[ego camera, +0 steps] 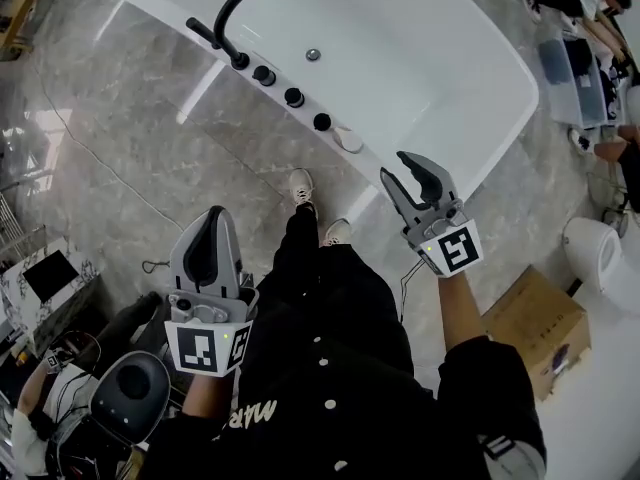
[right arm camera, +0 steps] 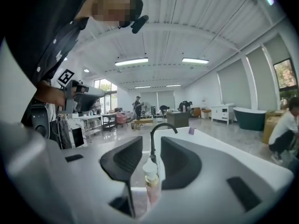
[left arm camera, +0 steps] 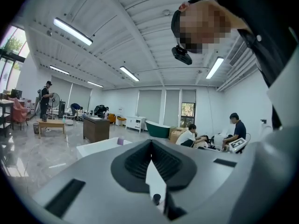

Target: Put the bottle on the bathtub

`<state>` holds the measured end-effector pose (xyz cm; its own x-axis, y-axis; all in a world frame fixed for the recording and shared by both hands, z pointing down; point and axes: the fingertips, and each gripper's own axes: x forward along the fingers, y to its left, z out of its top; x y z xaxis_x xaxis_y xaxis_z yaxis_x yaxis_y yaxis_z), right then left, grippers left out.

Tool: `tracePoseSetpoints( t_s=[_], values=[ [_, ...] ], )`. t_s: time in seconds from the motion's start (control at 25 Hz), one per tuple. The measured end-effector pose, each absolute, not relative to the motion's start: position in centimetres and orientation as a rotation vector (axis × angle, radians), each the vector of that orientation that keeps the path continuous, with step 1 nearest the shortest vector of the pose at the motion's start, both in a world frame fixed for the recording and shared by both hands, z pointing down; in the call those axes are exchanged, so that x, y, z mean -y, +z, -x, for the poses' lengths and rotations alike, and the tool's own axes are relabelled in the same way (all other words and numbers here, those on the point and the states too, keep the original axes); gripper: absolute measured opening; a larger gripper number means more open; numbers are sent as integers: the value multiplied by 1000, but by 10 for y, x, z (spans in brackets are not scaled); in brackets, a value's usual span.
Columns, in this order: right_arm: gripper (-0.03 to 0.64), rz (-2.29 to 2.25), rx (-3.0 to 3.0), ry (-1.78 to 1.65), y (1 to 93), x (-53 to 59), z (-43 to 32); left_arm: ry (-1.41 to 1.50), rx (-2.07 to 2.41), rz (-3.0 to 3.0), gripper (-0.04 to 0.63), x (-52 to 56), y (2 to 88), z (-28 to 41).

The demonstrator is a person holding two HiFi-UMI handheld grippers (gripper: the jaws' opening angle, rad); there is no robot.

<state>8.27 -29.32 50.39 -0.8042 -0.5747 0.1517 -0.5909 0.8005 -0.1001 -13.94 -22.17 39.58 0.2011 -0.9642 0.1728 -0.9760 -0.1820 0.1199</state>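
Note:
A small bottle [ego camera: 348,140] with a white cap stands upright on the near rim of the white bathtub [ego camera: 430,58], just right of the black knobs and black faucet [ego camera: 236,18]. In the right gripper view the bottle [right arm camera: 150,185] shows a pinkish body, low in the gap between the jaws and in front of the faucet [right arm camera: 160,133]. My right gripper [ego camera: 400,166] is open, a short way back from the bottle and not touching it. My left gripper [ego camera: 213,216] is shut on nothing, held over the floor well away from the tub; its jaws [left arm camera: 150,143] meet at the tips.
A cardboard box [ego camera: 535,326] and a white toilet [ego camera: 602,253] stand to the right. Other people and gear [ego camera: 585,28] are at the far right. A dark chair [ego camera: 130,390] and equipment sit at lower left. My own shoes [ego camera: 303,186] stand by the tub.

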Motion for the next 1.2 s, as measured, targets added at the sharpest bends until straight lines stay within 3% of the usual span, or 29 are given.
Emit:
tracePoseSetpoints(
  t_s=[0.08, 0.2, 1.2],
  values=[
    [67, -1010, 2868, 164, 474, 292, -94, 69, 1885, -2273, 9, 219, 383, 142],
    [5, -1098, 2934, 207, 429, 283, -104, -2, 1895, -2280, 9, 215, 366, 145],
    [3, -1834, 2649, -90, 263, 253, -202, -142, 2056, -2420, 9, 221, 273, 179]
  ],
)
